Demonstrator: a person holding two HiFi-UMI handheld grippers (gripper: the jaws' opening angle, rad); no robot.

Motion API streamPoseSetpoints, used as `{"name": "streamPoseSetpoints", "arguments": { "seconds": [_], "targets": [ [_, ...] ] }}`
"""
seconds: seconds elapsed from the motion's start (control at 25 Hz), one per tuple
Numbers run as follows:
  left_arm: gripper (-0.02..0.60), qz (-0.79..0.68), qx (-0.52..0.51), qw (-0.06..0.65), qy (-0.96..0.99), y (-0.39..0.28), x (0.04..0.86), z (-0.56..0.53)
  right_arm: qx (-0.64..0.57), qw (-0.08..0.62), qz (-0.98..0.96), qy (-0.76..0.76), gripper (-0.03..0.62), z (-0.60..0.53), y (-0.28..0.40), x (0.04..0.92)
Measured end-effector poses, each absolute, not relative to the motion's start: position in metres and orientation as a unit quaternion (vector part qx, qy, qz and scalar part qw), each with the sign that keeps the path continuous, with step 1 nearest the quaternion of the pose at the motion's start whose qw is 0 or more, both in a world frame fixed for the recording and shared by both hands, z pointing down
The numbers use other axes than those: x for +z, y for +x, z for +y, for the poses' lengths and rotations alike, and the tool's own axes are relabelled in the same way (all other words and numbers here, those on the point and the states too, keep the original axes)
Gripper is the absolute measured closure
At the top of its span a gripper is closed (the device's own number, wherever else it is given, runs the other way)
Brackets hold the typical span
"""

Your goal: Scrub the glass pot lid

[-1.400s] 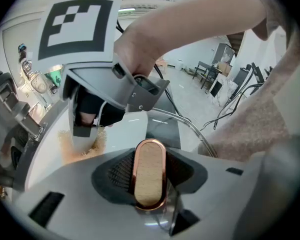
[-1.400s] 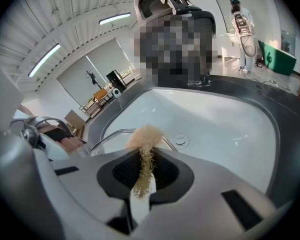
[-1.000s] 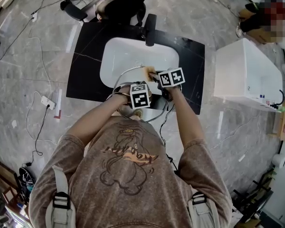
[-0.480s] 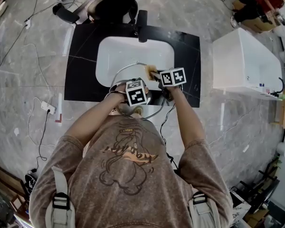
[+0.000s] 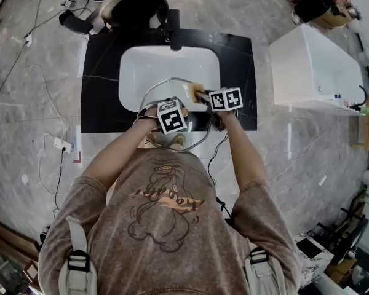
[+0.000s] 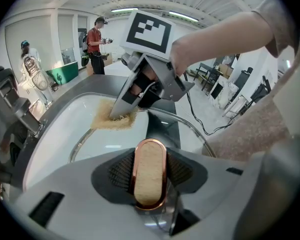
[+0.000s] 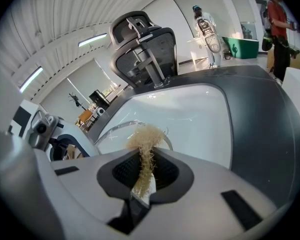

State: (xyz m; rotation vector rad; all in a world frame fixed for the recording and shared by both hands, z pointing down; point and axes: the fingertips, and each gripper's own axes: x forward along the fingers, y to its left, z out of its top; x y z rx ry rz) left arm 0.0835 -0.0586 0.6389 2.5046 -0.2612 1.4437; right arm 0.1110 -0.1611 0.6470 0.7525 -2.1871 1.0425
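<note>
The left gripper (image 6: 150,176) has its jaws closed on the copper-rimmed knob (image 6: 150,154) of the glass pot lid (image 6: 102,144), holding the lid tilted over the white basin (image 5: 144,63). The right gripper (image 7: 146,173) has its jaws pinched narrow on a tan fibre scrubber (image 7: 146,136), whose tuft presses against the lid's far rim.

Over the last second little has changed. The scrubber touches nearly the same stretch of rim, both grips are unchanged, and only the head view has drifted. I judge the scrubbing is under way but working one spot, with most of the glass left to cover.

There are two grippers, one lid, one scrubber, one basin, one black countertop (image 5: 98,78) and one faucet (image 5: 174,24).
</note>
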Motion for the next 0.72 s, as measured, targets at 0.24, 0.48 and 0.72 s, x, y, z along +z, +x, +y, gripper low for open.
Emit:
{"name": "streamPoseSetpoints", "arguments": {
  "seconds": [0.24,0.48,0.72],
  "targets": [
    [0.399,-0.091,0.495,0.116,0.856,0.084,0.638,-0.059,0.401,0.286,-0.818,0.295,0.545,-0.155,0.124,0.646],
    [0.399,-0.088,0.496,0.122,0.855,0.083,0.639,-0.059,0.396,0.291,-0.816,0.304,0.545,-0.148,0.136,0.648],
    [0.397,-0.087,0.496,0.124,0.855,0.083,0.639,-0.06,0.394,0.294,-0.811,0.316,0.545,-0.138,0.149,0.649]
  ]
}}
